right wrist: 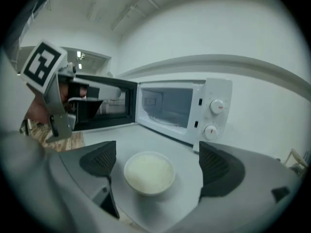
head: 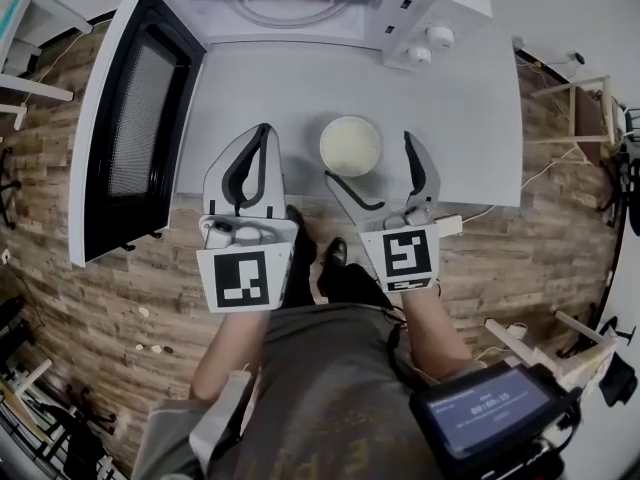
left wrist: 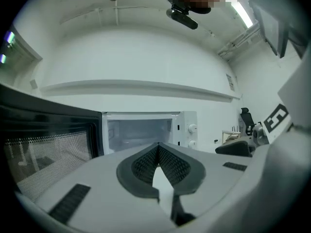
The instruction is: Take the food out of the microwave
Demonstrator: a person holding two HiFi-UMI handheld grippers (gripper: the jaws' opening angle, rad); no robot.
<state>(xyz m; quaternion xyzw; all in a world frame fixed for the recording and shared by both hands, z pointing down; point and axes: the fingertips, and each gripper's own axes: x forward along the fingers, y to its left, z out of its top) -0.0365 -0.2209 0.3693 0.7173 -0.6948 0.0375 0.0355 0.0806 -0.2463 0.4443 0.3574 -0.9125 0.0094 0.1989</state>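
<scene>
A white bowl of pale food (head: 350, 145) stands on the grey table (head: 460, 118), in front of the white microwave (head: 300, 8). The microwave's door (head: 130, 128) is swung wide open to the left, and its cavity looks empty. My right gripper (head: 372, 163) is open, its jaws either side of the bowl's near rim without gripping it. In the right gripper view the bowl (right wrist: 149, 173) sits free between the two pads (right wrist: 99, 159). My left gripper (head: 264, 138) is shut on nothing, left of the bowl, pointing at the microwave (left wrist: 141, 130).
The table's front edge runs just under both grippers, with wooden floor (head: 80, 298) beyond it. The open door takes up the table's left side. A device with a lit screen (head: 490, 413) hangs at the person's right hip. White furniture frames (head: 575, 108) stand at the right.
</scene>
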